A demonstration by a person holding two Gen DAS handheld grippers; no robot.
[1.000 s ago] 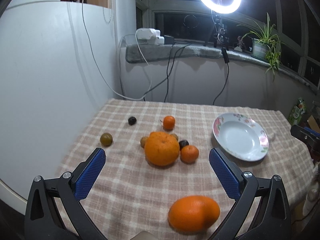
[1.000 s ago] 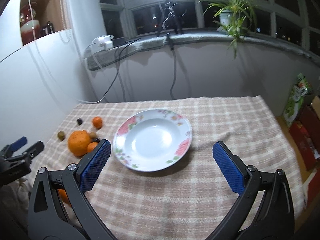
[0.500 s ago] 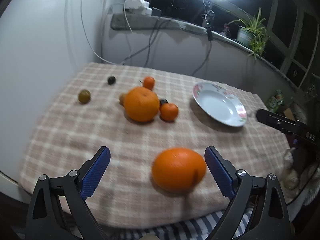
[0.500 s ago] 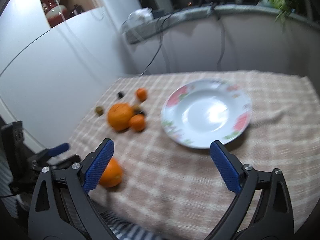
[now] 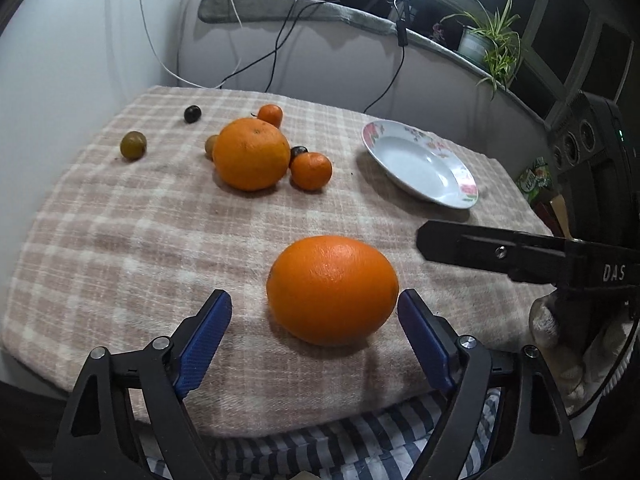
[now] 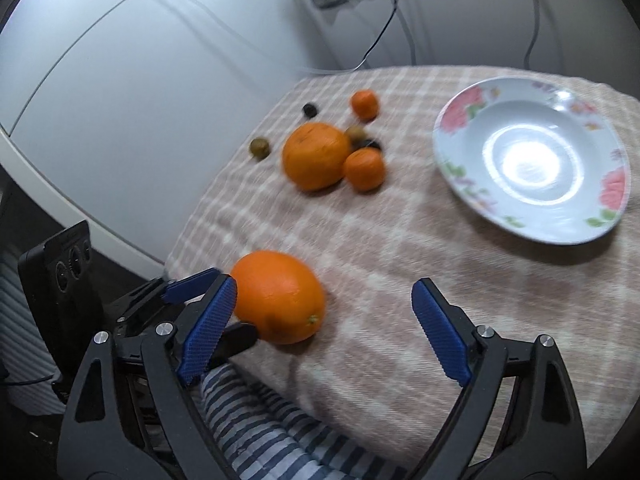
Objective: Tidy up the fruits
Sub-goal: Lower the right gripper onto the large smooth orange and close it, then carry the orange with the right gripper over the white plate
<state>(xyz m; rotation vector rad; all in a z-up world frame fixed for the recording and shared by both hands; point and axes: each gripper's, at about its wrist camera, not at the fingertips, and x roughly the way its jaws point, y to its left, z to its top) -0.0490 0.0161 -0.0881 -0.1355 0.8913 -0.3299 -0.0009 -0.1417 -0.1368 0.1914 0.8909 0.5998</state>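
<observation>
Near orange (image 5: 332,289) between closing left gripper (image 5: 314,322) pads, ungripped, right gripper (image 6: 324,328) closing empty, plate (image 5: 424,172) beyond

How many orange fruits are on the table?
4: a big orange between the left gripper's closing fingers, a big one farther back, and two small ones beside it.

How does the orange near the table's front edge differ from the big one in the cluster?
The near orange is oval and lies alone between the closing left gripper pads, not clamped. The cluster orange is rounder, with small fruits touching it. Both are orange, similar in size, and rest on the checked cloth.
</observation>
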